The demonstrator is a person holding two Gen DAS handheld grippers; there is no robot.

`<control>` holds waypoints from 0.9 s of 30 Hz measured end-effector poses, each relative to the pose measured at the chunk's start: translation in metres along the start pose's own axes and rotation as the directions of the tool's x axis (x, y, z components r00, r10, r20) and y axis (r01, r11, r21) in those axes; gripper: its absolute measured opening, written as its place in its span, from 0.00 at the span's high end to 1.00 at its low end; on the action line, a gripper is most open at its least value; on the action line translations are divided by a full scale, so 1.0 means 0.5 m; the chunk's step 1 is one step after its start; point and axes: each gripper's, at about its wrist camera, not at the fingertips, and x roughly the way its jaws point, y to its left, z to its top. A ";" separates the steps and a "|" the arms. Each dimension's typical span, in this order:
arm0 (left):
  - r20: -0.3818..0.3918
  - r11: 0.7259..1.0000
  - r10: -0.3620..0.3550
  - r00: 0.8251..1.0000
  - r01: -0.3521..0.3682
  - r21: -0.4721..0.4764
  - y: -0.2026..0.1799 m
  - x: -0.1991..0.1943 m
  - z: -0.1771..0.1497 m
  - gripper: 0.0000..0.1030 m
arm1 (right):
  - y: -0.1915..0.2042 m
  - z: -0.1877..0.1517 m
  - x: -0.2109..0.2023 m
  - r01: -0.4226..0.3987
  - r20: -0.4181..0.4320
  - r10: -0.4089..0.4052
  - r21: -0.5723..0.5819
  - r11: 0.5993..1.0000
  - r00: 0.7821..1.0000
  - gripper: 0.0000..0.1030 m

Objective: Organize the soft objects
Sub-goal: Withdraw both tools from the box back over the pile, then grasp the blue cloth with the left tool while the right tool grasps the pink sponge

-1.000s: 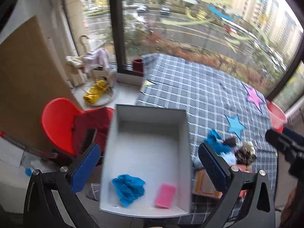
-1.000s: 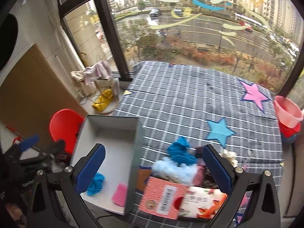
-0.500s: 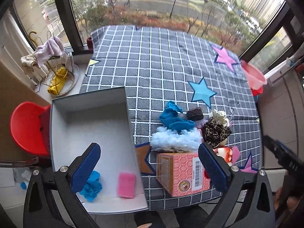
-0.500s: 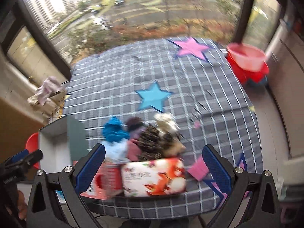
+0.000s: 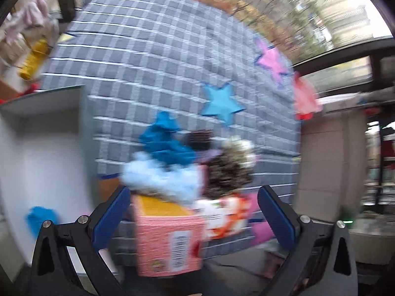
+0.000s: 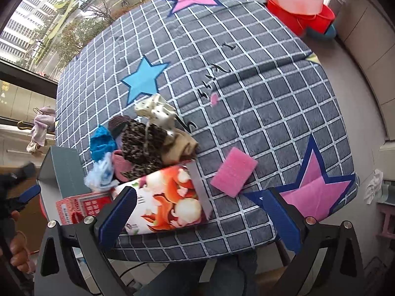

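Both grippers hung over the near edge of the desk [image 6: 284, 93], which was covered by a grey checked cloth with star patches. The right gripper [image 6: 209, 217] had its blue-padded jaws spread wide apart with nothing between them. A pink sponge [image 6: 234, 174] lay flat on the cloth just beyond that gap, nearer the right jaw and apart from both. To the left of the sponge, a carton printed with orange cartoon foxes [image 6: 170, 197] lay on its side, its near end just ahead of the left jaw.

Behind the carton sat the heap of soft things: a leopard-print cloth [image 6: 143, 148], a tan rolled cloth [image 6: 180, 148], a cream spotted piece [image 6: 155, 112] on top, a blue cloth [image 6: 101, 144] and a pale blue fluffy tuft [image 6: 102, 175]. A small red-pink box [image 6: 81, 207] stood at the heap's left, beside the open grey box [image 6: 65, 170] at the desk's left edge.

The left wrist view was badly motion-blurred. The left gripper [image 5: 195, 214] also held its jaws wide apart and empty; the pink box [image 5: 167, 236] stood between them and just ahead, touching neither as far as the blur allowed. The fluffy tuft [image 5: 160, 180] and blue cloth [image 5: 167, 140] sat behind it. In the grey box [image 5: 39, 148] to the left lay another blue cloth [image 5: 39, 218].
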 end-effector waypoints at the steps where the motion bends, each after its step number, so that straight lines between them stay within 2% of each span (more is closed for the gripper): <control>1: 0.009 0.999 -0.041 0.999 0.041 0.004 -0.007 -0.004 0.003 0.00 | -0.003 0.002 0.005 -0.002 -0.006 0.002 0.002 1.000 1.000 0.00; 3: 0.027 0.995 -0.100 0.995 0.099 0.024 -0.025 -0.015 0.012 0.00 | -0.009 0.008 0.014 -0.007 -0.016 0.007 0.005 1.000 1.000 0.00; 6: 0.044 0.988 -0.141 0.989 0.138 0.064 -0.056 -0.028 0.024 0.00 | -0.016 0.012 0.027 -0.017 -0.027 0.017 0.008 1.000 0.999 0.00; 9: 0.028 0.982 -0.182 0.983 0.180 0.054 -0.072 -0.025 0.036 0.00 | -0.026 0.017 0.039 -0.024 -0.042 0.025 0.017 1.000 0.999 0.00; 12: 0.008 0.984 -0.177 0.984 0.177 0.035 -0.075 -0.012 0.045 0.00 | -0.037 0.019 0.046 -0.031 -0.050 0.032 0.028 0.999 0.998 0.00; 16: -0.012 0.992 -0.123 0.992 0.123 0.032 -0.079 0.006 0.052 0.00 | -0.049 0.021 0.050 -0.037 -0.051 0.039 0.040 0.999 0.998 0.00; 18: -0.002 0.997 -0.066 0.998 0.066 0.044 -0.079 0.013 0.054 0.00 | -0.055 0.021 0.050 -0.036 -0.050 0.038 0.042 0.998 0.998 0.00; 20: 0.005 0.996 0.027 1.000 -0.028 0.083 -0.085 0.027 0.058 0.00 | -0.061 0.021 0.051 -0.032 -0.050 0.034 0.044 0.999 0.998 0.00; 23: -0.004 0.983 0.142 0.990 -0.140 0.120 -0.080 0.059 0.063 0.00 | -0.071 0.020 0.058 -0.022 -0.062 0.025 0.051 0.998 0.998 0.00; 27: -0.071 0.977 0.201 0.977 -0.195 0.082 -0.049 0.108 0.079 0.00 | -0.084 0.019 0.069 -0.010 -0.078 0.014 0.057 0.998 0.997 0.00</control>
